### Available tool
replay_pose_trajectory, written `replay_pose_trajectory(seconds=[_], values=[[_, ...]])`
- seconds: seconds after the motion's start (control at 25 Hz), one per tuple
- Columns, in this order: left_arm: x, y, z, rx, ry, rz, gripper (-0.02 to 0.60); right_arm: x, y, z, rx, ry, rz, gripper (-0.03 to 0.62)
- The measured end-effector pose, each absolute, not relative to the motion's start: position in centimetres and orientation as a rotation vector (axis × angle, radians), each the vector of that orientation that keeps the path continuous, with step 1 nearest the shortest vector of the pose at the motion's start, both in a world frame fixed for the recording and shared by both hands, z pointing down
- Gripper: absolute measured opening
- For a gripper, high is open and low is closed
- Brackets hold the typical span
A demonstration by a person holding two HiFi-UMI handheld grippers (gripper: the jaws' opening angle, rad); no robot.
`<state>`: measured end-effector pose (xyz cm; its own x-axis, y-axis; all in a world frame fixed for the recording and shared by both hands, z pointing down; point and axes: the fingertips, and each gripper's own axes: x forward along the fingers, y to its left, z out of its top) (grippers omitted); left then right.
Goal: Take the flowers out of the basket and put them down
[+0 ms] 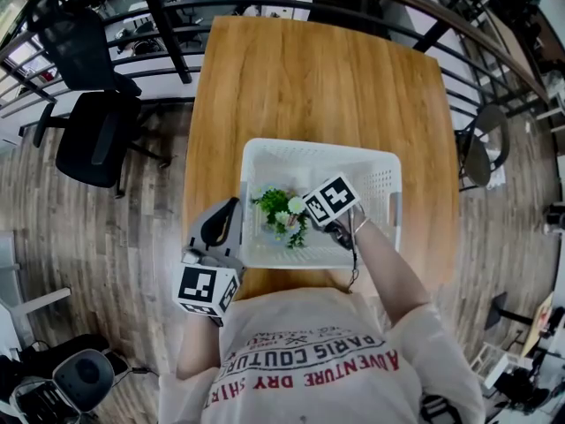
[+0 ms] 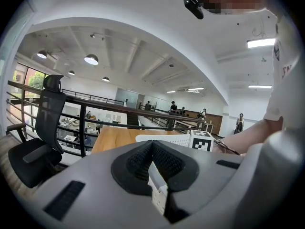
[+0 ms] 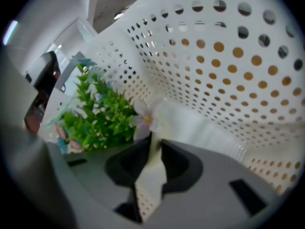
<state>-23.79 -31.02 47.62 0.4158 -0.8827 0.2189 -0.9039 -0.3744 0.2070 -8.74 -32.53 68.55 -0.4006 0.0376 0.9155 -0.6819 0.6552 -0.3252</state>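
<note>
A white perforated basket (image 1: 318, 147) stands on the near half of a wooden table (image 1: 309, 69). A bunch of green leaves with small white and pink flowers (image 1: 282, 208) lies in its left part. My right gripper (image 1: 311, 212) reaches down into the basket beside the bunch. In the right gripper view its jaws (image 3: 152, 136) stand slightly apart, a pale flower (image 3: 142, 120) just off their tips and the greenery (image 3: 102, 116) to the left; nothing is pinched. My left gripper (image 1: 222, 221) hovers outside the basket's left front corner, jaws together (image 2: 152, 144) and empty.
A black office chair (image 1: 93, 135) stands left of the table and a dark stool (image 1: 485, 144) to its right. A black railing (image 1: 177, 34) runs behind the table. The basket wall (image 3: 228, 80) rises close round my right gripper.
</note>
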Motion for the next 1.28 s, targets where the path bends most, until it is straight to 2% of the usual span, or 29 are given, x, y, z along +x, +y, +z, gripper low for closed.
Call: replay_pose_trajectory(seconds=[0.84, 1.28], values=[[-22.5, -30.4, 46.8, 2.437, -1.521, 0.116, 0.026, -8.8, -32.4, 68.1, 0.570, -1.874, 0.889, 0.072], [-20.3, -29.0, 44.0, 2.414, -1.647, 0.090, 0.026, -6.4, -33.1, 59.6, 0.590, -2.058, 0.716, 0.073]])
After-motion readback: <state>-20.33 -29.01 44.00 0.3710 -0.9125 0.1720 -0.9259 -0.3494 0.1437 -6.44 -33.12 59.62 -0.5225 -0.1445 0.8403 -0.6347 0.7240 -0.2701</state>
